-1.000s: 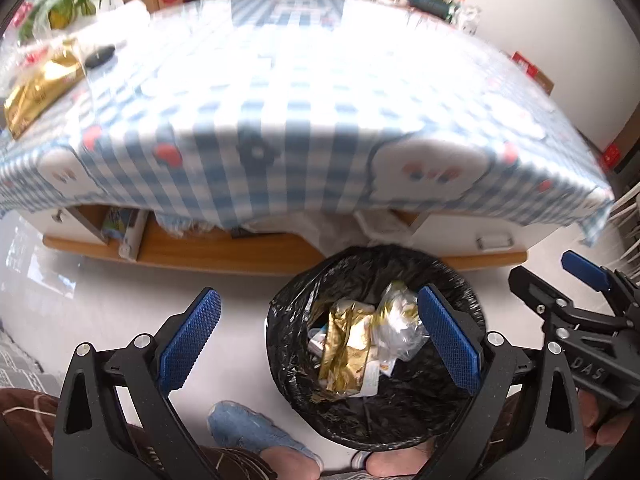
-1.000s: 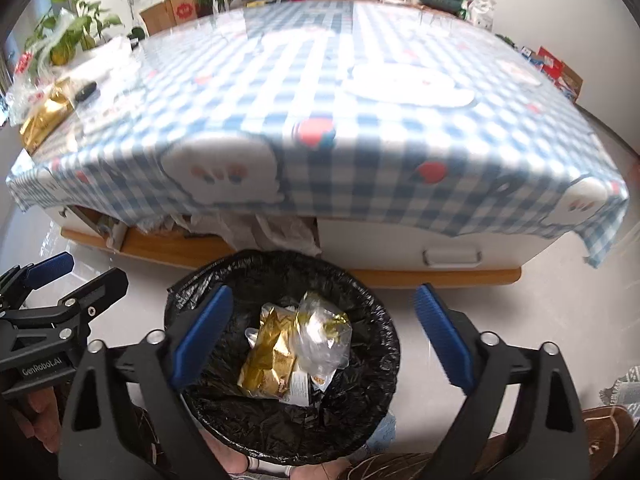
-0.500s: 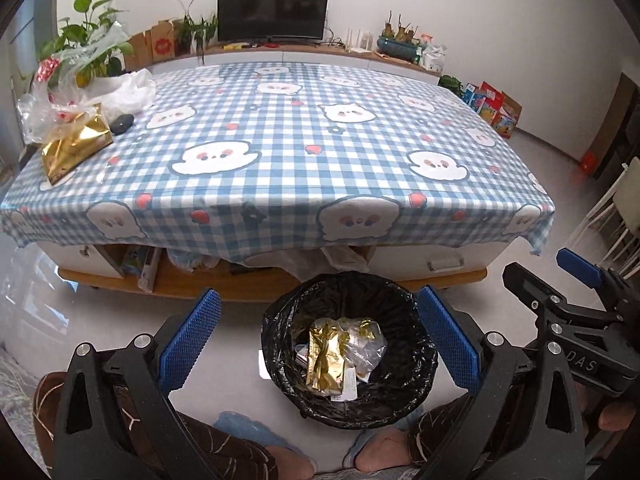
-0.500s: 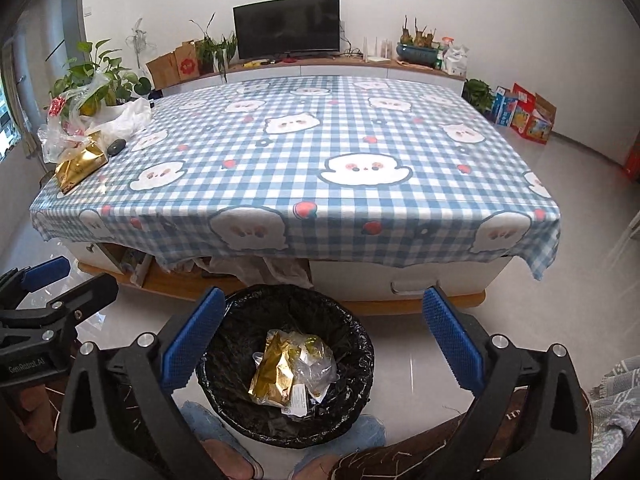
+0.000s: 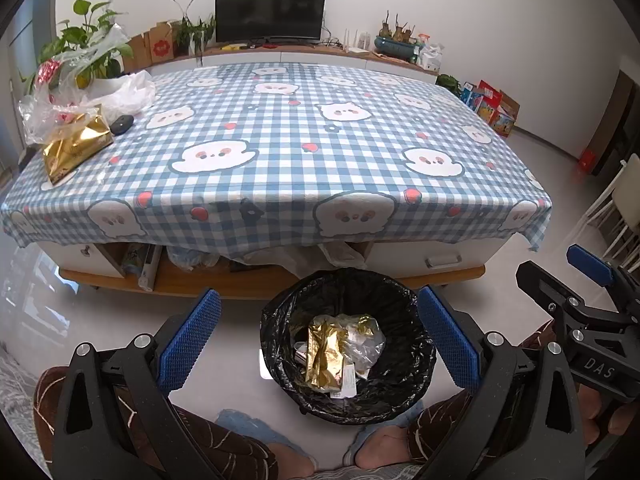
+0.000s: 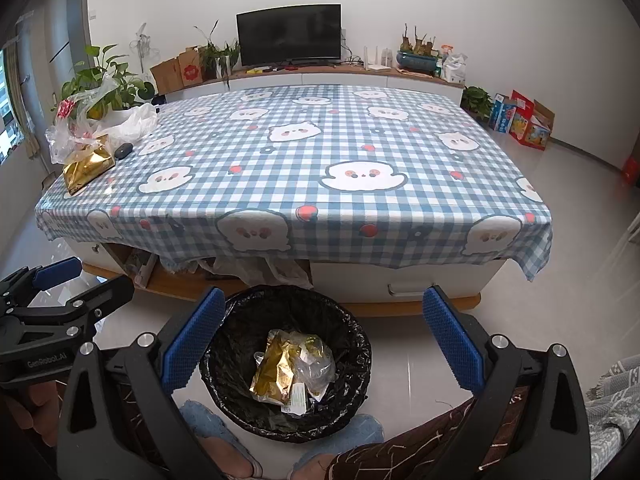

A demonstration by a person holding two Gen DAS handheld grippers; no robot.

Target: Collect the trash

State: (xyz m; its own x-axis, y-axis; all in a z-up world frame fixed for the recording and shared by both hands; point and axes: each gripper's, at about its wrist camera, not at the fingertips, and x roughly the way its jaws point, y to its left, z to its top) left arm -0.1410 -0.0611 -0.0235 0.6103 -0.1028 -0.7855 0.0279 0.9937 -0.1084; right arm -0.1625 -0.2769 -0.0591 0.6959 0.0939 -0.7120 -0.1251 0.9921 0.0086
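While both grippers, left (image 5: 318, 336) and right (image 6: 324, 338), hang spread and empty over the bin (image 5: 408, 320), reach your left to the gold wrapper (image 5: 76, 148) at the table's far-left corner; pinch it flat.

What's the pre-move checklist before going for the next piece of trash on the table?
1. Left gripper open and holding nothing: ok.
2. Right gripper open and holding nothing: ok.
3. Bin upright on the floor, gold wrapper and clear plastic inside: ok.
4. Next target in sight, gold bag at the table's left edge: ok.
5. Gold bag free to lift: cannot tell, clear plastic bags crowd it.
6. Black oval thing beside the bag counts as trash: cannot tell.
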